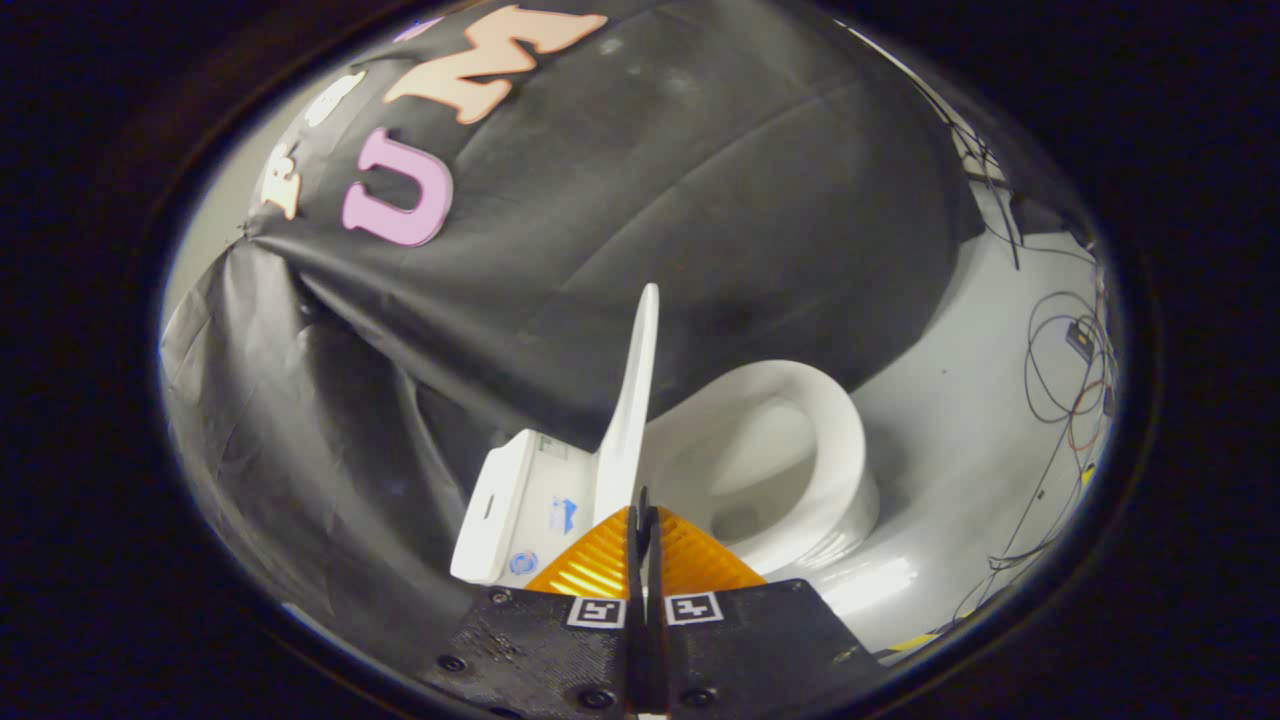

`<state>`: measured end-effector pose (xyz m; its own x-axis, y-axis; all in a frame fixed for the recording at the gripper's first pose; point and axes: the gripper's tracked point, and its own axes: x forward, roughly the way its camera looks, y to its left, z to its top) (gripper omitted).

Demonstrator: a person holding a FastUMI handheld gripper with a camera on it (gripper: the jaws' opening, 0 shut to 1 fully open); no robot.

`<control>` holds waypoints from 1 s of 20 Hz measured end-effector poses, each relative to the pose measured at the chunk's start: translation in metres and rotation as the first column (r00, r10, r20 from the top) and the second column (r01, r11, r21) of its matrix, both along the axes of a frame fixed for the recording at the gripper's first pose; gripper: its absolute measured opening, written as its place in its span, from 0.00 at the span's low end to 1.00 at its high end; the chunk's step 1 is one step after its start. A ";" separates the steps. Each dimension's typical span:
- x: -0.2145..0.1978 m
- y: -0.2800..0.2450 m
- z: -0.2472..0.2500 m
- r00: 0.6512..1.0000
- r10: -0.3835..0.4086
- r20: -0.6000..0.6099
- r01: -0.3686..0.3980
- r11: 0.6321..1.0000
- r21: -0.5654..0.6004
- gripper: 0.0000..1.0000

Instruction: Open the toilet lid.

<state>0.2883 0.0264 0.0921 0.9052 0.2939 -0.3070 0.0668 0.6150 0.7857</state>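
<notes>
The toilet lid [630, 400] stands raised, seen almost edge-on and close to upright, so the opening step looks nearly or wholly done. The gripper [643, 515] has its fingers clenched together with only a thin dark slit between them, and nothing is held in that slit.

The lid rises just ahead of the fingertips, its lower edge seeming to meet them, though the fisheye warp makes it hard to say whether they touch or merely line up. The tank [520, 505] sits to the left of the lid, and the open bowl [790, 450] with its seat ring lies to the right, beyond the fingers, on the pale floor [960, 440]. Loose cables [1070, 380] lie on the floor well apart from the toilet.

If the lid is not yet resting back against the tank, the next move would call for a gentle push toward it; otherwise the fingers need only draw clear.
</notes>
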 end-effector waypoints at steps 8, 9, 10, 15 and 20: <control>0.005 0.065 0.081 0.997 0.061 0.043 -0.052 0.980 -0.192 0.00; 0.006 0.074 0.088 0.996 0.071 0.047 -0.060 0.976 -0.210 0.00; 0.006 0.083 0.096 0.995 0.082 0.054 -0.068 0.972 -0.225 0.00; 0.019 0.131 0.131 0.986 0.145 0.087 -0.118 0.958 -0.260 0.00; 0.034 0.182 0.154 0.971 0.208 0.118 -0.165 0.939 -0.303 0.01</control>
